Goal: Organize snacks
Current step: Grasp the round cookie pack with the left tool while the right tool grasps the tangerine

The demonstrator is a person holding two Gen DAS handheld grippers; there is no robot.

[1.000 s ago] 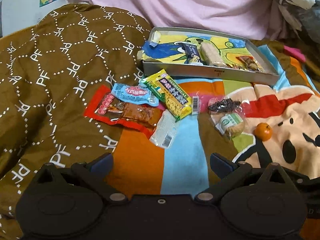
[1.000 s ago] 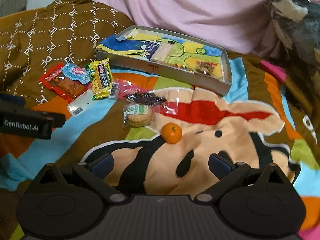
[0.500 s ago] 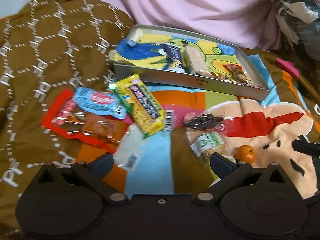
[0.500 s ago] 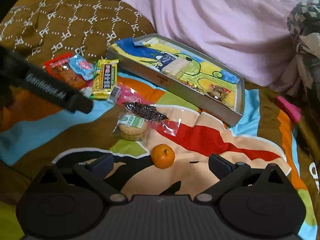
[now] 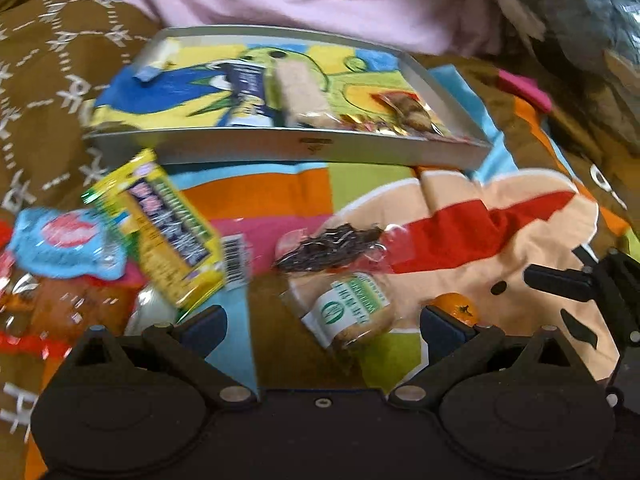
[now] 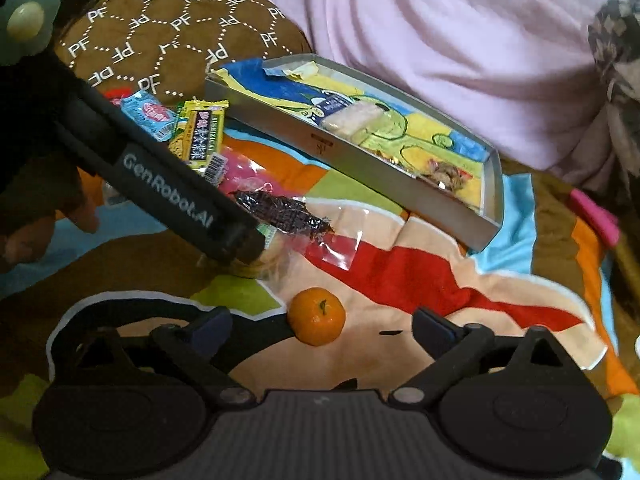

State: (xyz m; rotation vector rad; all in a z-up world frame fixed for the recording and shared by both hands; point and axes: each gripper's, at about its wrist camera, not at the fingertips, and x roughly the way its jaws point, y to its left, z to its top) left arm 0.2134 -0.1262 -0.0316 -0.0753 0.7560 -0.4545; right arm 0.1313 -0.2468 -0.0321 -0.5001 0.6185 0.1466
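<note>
A grey tray [image 5: 280, 147] [image 6: 360, 156] at the back holds several snacks. In front of it lie loose snacks: a yellow bar [image 5: 160, 228] [image 6: 200, 134], a blue packet [image 5: 64, 244] [image 6: 148, 114], a dark snack bag [image 5: 332, 246] [image 6: 284, 210], a wrapped biscuit [image 5: 352, 312] and a small orange [image 5: 454, 308] [image 6: 317, 315]. My left gripper [image 5: 322, 326] is open, right over the biscuit. My right gripper [image 6: 322, 326] is open, with the orange between its fingers.
A colourful cartoon blanket [image 6: 420, 264] covers the bed. A brown patterned quilt [image 6: 168, 28] lies at the left and pink cloth [image 6: 440, 32] behind the tray. The left gripper's body [image 6: 168, 188] crosses the right wrist view, hiding the biscuit there.
Both grippers have moved forward toward the snacks. The left one has closed in on the biscuit and the right one on the orange. Both stay open.
</note>
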